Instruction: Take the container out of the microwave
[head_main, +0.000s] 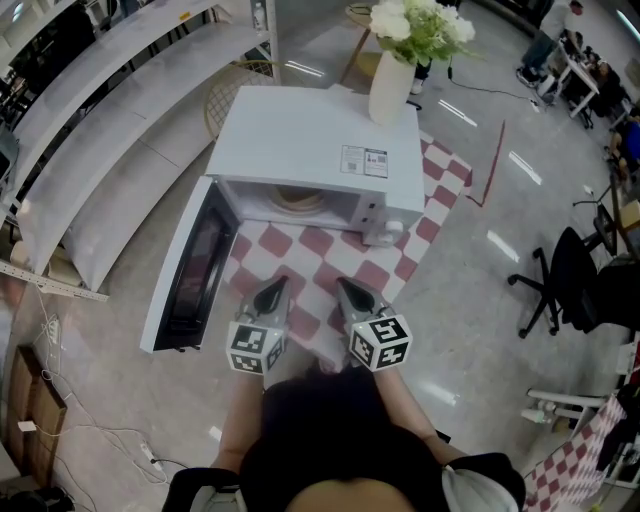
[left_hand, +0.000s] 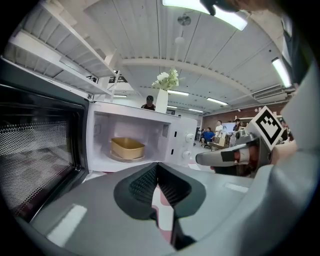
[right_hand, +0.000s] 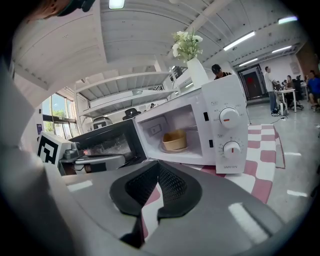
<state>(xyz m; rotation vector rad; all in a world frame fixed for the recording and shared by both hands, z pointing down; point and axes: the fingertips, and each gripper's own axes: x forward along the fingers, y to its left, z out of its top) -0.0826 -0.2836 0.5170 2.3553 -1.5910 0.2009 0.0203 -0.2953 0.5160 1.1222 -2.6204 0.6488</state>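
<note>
The head view gives us only a tan rim inside the microwave (head_main: 320, 150). The gripper views show the container (left_hand: 127, 148) whole, on the turntable plate (right_hand: 175, 149) in the microwave's cavity. We cannot tell its contents. The door (head_main: 190, 270) stands wide open at the microwave's left. Under the microwave lies a red-and-white checked cloth (head_main: 300, 262) on a glossy floor (head_main: 480, 300), and a vase of white flowers (head_main: 392, 85) stands on top. In front of the microwave, our left gripper (left_hand: 156, 167) and right gripper (right_hand: 159, 167) both have their jaws closed on nothing.
</note>
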